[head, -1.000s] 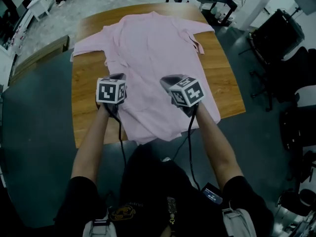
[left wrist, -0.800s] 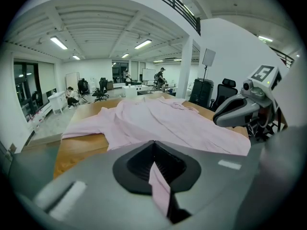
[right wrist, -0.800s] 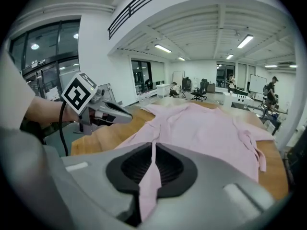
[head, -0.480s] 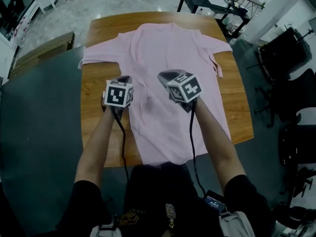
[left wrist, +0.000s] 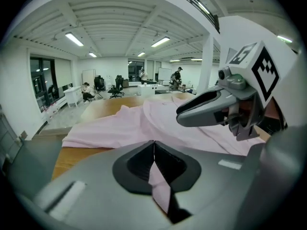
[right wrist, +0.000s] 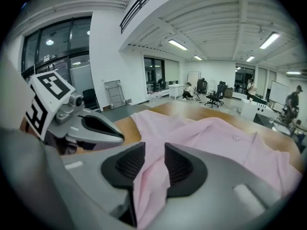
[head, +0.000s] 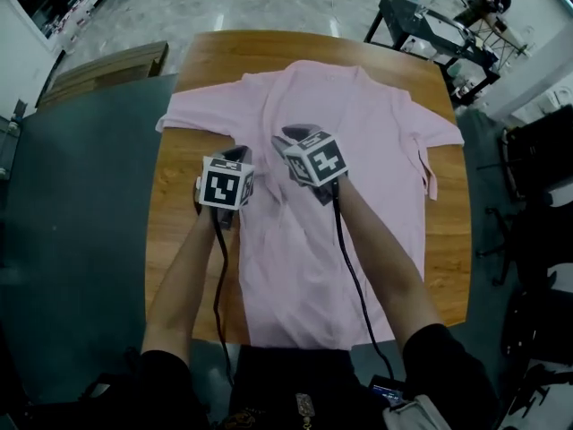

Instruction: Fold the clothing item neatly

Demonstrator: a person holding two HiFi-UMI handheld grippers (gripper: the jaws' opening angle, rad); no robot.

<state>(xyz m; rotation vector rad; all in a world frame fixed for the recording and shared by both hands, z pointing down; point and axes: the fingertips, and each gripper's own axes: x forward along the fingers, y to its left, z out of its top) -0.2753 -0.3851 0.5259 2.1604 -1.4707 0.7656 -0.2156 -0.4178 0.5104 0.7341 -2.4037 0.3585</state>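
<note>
A pink shirt (head: 367, 141) lies spread on the wooden counter (head: 175, 249), collar toward 12 o'clock and hem toward 6 o'clock at the near edge; one sleeve reaches out at 9 o'clock, the other at 3 o'clock. The left gripper (head: 235, 155) sits over the shirt's left side, just below the 9 o'clock sleeve, pointing toward 12 o'clock; in the left gripper view its fingers (left wrist: 139, 162) are pressed together, with a narrow strip of the pink cloth pinched between them and trailing below. Just beside it, toward 3 o'clock, the right gripper (head: 288, 137) is over the middle of the shirt's chest, also pointing toward 12 o'clock; its fingers (right wrist: 180, 164) have just been opening and now stand apart, with a loose fold of the shirt lying in the gap between them and draping down, not squeezed. Beyond both pairs of fingers the rest of the shirt lies flat on the counter toward 12 o'clock.
</note>
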